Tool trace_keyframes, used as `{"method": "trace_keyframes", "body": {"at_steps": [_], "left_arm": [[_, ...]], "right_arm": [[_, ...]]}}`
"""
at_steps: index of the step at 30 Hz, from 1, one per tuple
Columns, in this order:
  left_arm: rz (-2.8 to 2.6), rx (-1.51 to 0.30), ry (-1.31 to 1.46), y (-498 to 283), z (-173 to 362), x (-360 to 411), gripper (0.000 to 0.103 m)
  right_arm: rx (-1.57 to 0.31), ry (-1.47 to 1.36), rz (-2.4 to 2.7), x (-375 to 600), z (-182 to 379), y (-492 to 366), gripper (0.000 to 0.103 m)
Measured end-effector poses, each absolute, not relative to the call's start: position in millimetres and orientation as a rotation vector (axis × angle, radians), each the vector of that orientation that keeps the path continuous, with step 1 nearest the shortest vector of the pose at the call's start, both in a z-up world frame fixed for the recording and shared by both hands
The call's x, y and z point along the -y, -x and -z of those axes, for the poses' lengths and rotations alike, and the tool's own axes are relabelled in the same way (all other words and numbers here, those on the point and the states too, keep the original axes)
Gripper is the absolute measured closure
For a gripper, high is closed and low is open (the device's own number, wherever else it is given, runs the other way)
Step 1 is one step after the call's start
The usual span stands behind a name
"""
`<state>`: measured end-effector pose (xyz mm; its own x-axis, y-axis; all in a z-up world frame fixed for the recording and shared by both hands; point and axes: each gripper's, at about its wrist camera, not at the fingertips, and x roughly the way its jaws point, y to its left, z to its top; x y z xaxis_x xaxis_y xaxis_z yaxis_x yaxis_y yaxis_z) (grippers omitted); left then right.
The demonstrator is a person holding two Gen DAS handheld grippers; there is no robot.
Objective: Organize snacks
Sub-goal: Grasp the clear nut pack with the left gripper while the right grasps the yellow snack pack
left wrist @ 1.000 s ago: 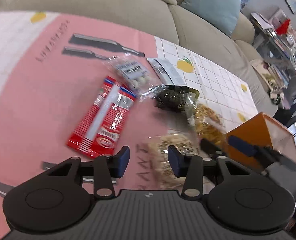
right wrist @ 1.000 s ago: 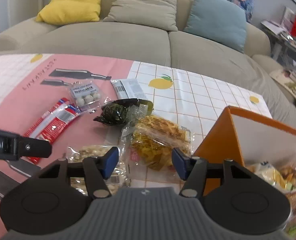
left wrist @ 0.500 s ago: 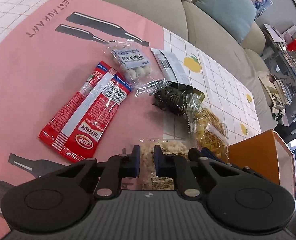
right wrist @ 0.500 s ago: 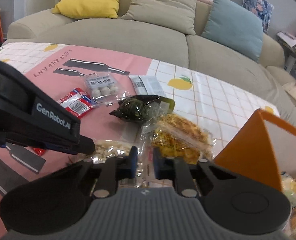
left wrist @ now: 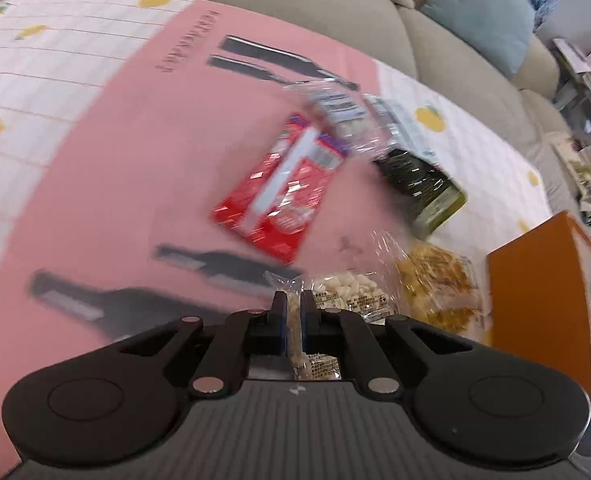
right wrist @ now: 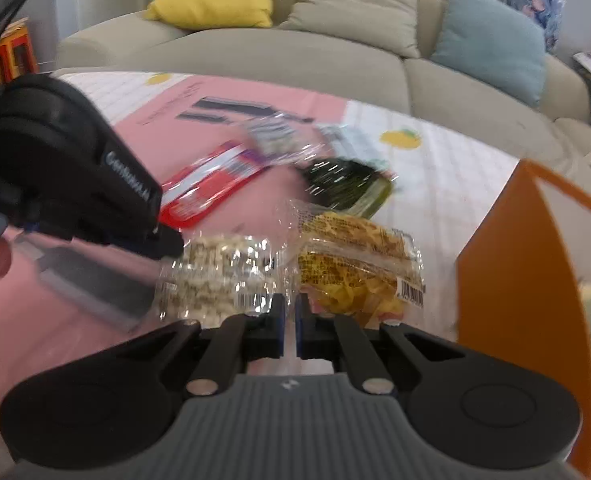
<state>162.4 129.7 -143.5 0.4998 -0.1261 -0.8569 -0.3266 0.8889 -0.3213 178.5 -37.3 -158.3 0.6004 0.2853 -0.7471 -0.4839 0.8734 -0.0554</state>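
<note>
The clear packet of pale puffed snacks (left wrist: 347, 292) lies on the pink part of the tablecloth (left wrist: 127, 152), and the left gripper (left wrist: 291, 312) is clamped on its near-left edge, film pinched between the blue pads. In the right wrist view this packet (right wrist: 215, 280) sits just left of the right gripper (right wrist: 289, 312), whose jaws are drawn nearly together with only a narrow slit; whether they pinch any film cannot be told. Touching the packet's right side is a clear bag of yellow crisps (right wrist: 355, 264) bearing a barcode. Beyond lie a red sachet (left wrist: 283, 196), a dark green pack (left wrist: 419, 184) and a clear pack of white balls (left wrist: 339, 116); their print is too blurred to read. The orange box (right wrist: 511, 280) stands at the right. The left gripper's housing (right wrist: 75, 176) carries white lettering, smeared, beginning "Gen". A beige sofa (right wrist: 295, 52) is behind
</note>
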Motion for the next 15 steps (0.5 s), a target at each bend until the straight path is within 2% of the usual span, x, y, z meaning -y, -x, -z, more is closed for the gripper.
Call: {"method": "trace_keyframes", "body": {"at_steps": [10,13,15], "left_arm": [[-0.213,-1.065,0.414,-124,138,-146,0.098],[-0.195,-1.051,0.435,-120,133,-145,0.094],[-0.183,-1.04,0.439,-117,129,-144,0.077]], "right_arm": [[-0.85,0.258,-0.576,21,150,-120,0.101],[-0.838,0.272,-0.579,21,146,-116,0.1],[-0.825,0.27,-0.581,27,141,-116,0.099]]}}
